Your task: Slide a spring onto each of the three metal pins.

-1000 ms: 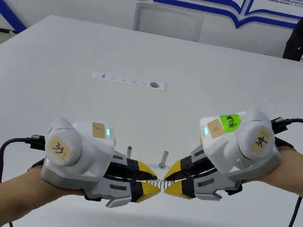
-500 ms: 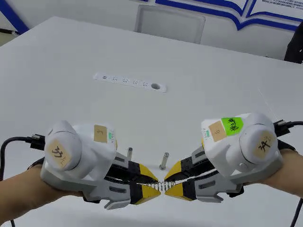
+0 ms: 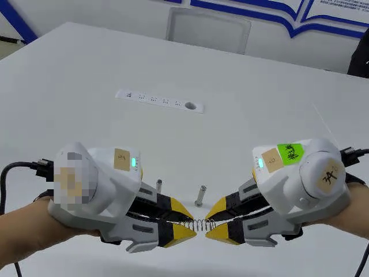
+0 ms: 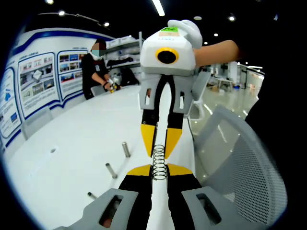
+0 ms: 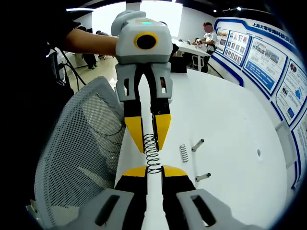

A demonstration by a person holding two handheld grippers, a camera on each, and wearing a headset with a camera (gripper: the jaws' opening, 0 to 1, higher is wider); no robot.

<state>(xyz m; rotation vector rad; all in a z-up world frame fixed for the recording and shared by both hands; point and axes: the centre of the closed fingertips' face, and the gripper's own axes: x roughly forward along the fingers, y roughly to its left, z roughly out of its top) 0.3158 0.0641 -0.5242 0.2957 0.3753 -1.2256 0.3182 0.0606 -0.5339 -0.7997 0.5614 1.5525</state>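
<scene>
A thin wire spring [image 3: 200, 224] hangs stretched just above the white table between both grippers. My left gripper [image 3: 192, 225] is shut on its left end and my right gripper [image 3: 209, 224] is shut on its right end. In the left gripper view the spring [image 4: 159, 162] runs from my own jaws [image 4: 159, 171] up to the right gripper [image 4: 159, 148]. Three upright metal pins [image 4: 125, 149] [image 4: 111, 170] [image 4: 91, 195] stand bare on the table beyond. Two pins [image 3: 159, 186] [image 3: 200, 195] show behind the jaws. A second spring [image 5: 183, 153] lies beside the pins.
A white power strip [image 3: 158, 100] lies farther back on the table [image 3: 86, 75]. A grey mesh chair [image 5: 81, 158] stands at the near edge, and another chair [image 3: 207, 26] at the far side. People stand at a far bench [image 4: 98, 67].
The right gripper has drawn a little to the right, so the gap between the jaw tips has widened and the spring is stretched longer. The head camera has shifted slightly.
</scene>
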